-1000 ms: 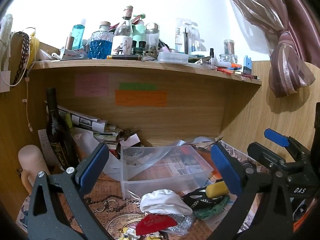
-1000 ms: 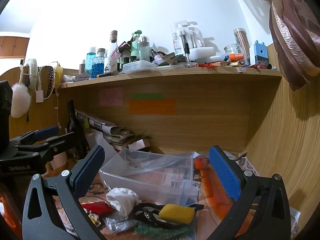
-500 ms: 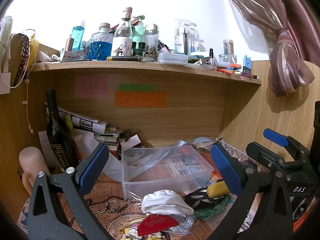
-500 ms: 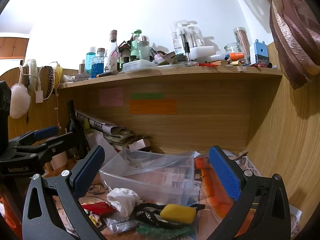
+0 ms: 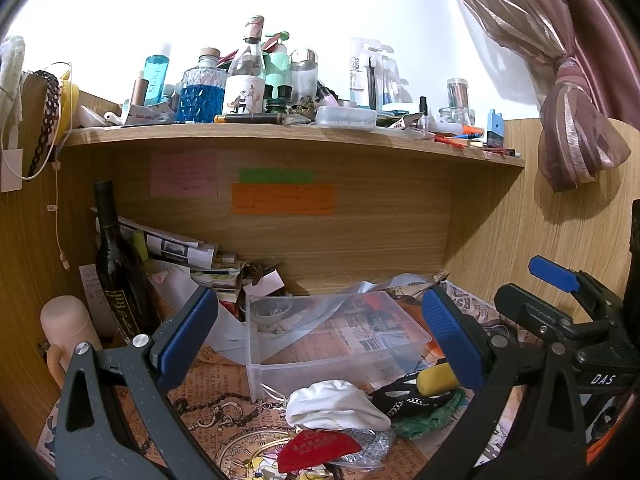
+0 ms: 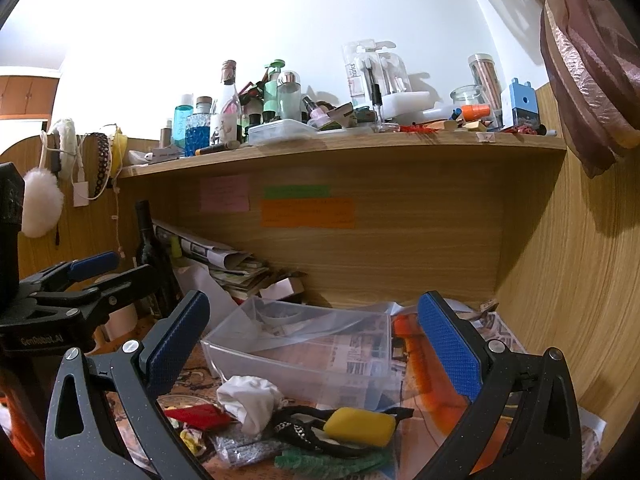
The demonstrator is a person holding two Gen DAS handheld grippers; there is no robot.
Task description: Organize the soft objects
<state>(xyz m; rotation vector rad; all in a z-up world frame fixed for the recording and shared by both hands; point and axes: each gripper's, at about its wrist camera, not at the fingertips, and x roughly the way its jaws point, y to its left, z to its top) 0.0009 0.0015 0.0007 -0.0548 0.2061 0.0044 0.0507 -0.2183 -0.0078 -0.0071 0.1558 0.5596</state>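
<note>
Status: no soft item is stowed yet, as far as the views show. All sorting work appears to remain.

1. Nearest zone. The left gripper (image 5: pixel 320 332) hangs above the desk with its jaws wide apart and nothing between them. The right gripper (image 6: pixel 314 336) hangs beside it, jaws likewise wide and empty. Neither touches any item.

2. Pile zone. Directly ahead of both grippers, the soft items lie in a loose heap on the printed desk mat (image 5: pixel 224 412):
- a white cloth (image 5: pixel 336 402), crumpled, at the left of the heap;
- a yellow sponge (image 6: pixel 359 426), resting on a black patterned strap (image 6: pixel 304 428);
- a green fabric piece (image 6: pixel 332 462), partly under the strap;
- a red flat item (image 5: pixel 318 450) and a silver pouch (image 5: pixel 370 442), nearest the cameras. Whether these two count as soft cannot be determined.

3. Container zone. A clear plastic bin (image 5: pixel 332 344) stands just behind the heap, touching or nearly touching the white cloth. It holds only a clear plastic sheet and a small round object at its rear corner; no soft item from the heap lies inside. It is judged the likely destination.

4. Far zone. A dark bottle (image 5: pixel 118 264) and stacked papers (image 5: pixel 180 250) stand against the back panel; the upper shelf (image 5: pixel 280 134) carries bottles and jars.
</note>
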